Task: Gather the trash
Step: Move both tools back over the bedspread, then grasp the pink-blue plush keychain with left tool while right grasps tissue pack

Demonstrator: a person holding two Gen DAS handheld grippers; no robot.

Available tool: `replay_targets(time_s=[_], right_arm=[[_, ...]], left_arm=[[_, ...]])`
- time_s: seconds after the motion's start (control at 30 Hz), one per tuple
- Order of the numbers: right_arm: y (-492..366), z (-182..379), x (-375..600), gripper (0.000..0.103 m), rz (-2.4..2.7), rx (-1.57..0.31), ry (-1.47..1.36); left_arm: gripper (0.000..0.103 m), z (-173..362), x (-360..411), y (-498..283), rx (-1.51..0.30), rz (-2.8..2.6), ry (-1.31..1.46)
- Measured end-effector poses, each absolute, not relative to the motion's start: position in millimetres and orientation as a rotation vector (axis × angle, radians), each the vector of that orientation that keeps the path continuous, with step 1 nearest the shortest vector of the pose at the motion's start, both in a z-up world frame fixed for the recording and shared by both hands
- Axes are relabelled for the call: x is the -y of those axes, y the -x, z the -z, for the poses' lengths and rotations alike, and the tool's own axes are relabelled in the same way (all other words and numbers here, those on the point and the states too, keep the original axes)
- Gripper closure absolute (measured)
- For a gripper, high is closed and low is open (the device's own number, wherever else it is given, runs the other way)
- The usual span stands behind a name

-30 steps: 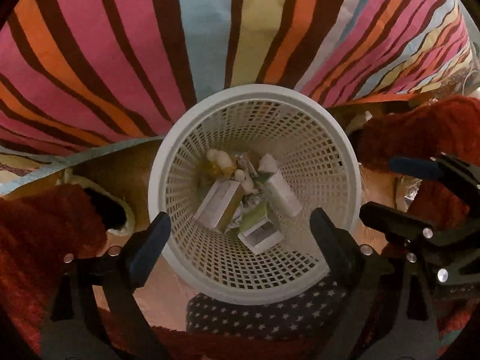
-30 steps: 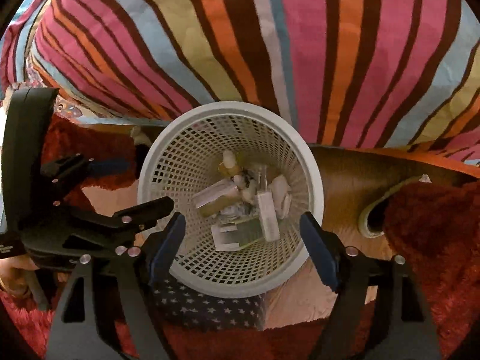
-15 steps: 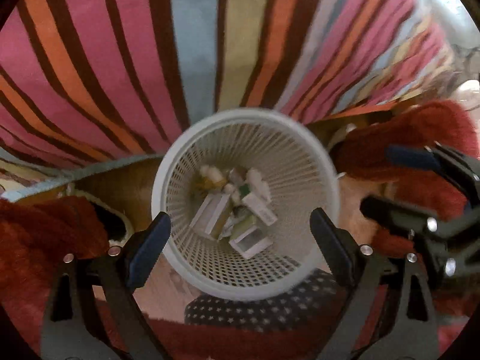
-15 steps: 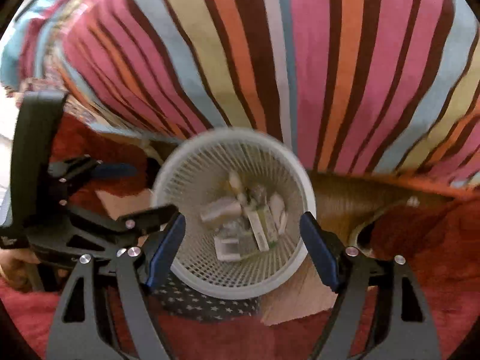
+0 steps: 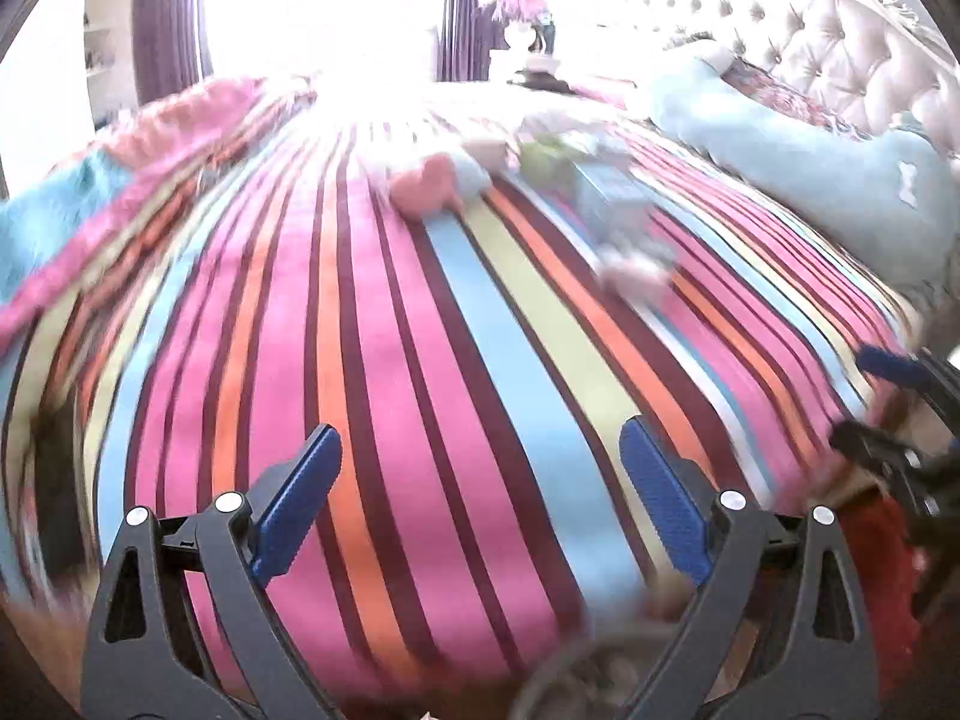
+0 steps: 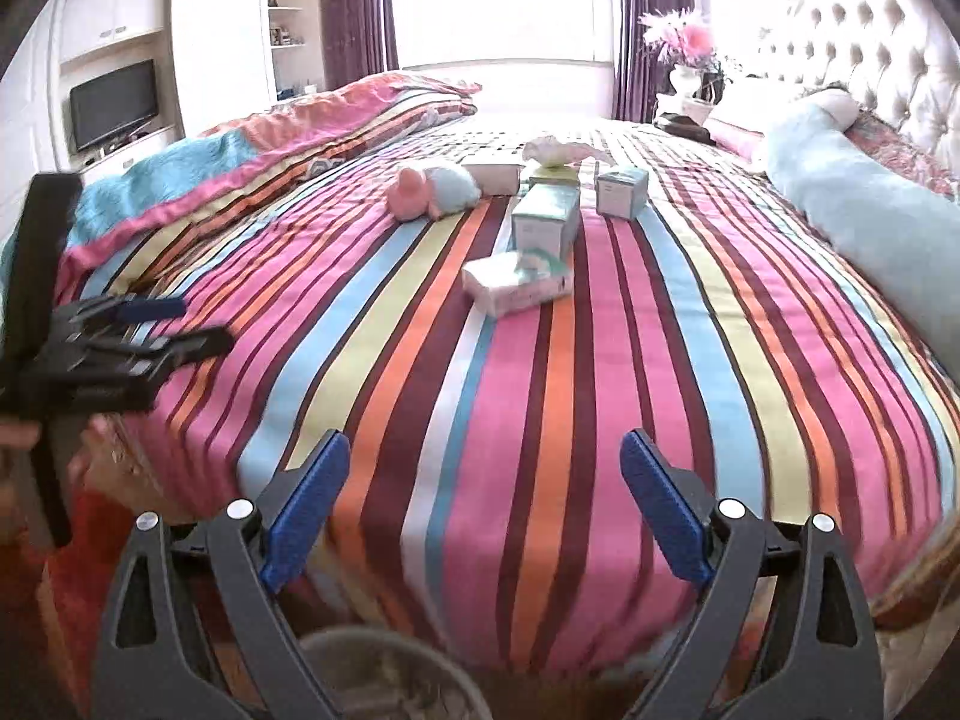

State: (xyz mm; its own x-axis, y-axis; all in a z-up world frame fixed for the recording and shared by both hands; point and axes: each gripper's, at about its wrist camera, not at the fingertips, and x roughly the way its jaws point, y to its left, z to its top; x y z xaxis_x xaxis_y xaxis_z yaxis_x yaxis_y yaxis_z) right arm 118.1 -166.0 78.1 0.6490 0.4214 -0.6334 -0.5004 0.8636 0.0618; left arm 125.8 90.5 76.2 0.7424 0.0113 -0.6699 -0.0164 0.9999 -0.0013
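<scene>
Because the striped bedspread (image 6: 540, 396) is soft and yielding, a push on the light cardboard boxes (image 6: 546, 219) at twelve o'clock could skid them away; the slick tissue pack (image 6: 516, 285) could squash. The basket (image 6: 384, 672) sits at six o'clock. The right tongs (image 6: 486, 504) are opening, nothing between them; the left tongs (image 5: 480, 498) stand apart, empty.

Left tool (image 5: 480, 495) jaws wide, nothing between; right tool (image 6: 485, 504) jaws opening, empty.
</scene>
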Motion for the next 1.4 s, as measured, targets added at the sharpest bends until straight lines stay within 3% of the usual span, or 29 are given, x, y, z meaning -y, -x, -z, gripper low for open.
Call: replay_targets(time_s=[0.4,0.93,1.0,1.07,1.1,1.17,1.2,1.4], right_arm=[[-235.3,-68.5,113.3,0.016,-0.506,-0.735,0.184],[-284.2,-50.4,106.2,0.016,-0.615,-0.829,0.225],[-287.5,-48.9,103.6,0.016,-0.625,-0.838,0.219],[-288.6,-44.8,100.5,0.016,-0.622,-0.855,0.228],[-288.9,-42.2,98.9,0.017,-0.628,-0.863,0.236],[-283.0,-38.5,95.3,0.020,-0.626,-0.856,0.266],[-281.2,-38.1,95.1,0.033,-0.625,-0.851,0.274],[-269.6,-43.7,104.6,0.035,-0.631,-0.851,0.242]], left_arm=[[0.012,-77.2,-140.1,-324.5,-0.707,-0.011,-0.131],[0.012,-42.5,-141.1,-408.0,-0.844,0.103,0.057],[0.017,-39.5,-138.0,-410.9,-0.855,0.052,0.058],[0.035,-38.0,-140.0,-412.4,-0.863,-0.004,0.060],[0.039,-38.1,-143.3,-412.0,-0.859,0.001,0.081],[0.043,-38.3,-151.6,-408.4,-0.846,0.016,0.130],[0.046,-38.0,-154.5,-406.0,-0.844,0.021,0.146],[0.048,-39.5,-156.5,-374.6,-0.831,0.043,0.173]])
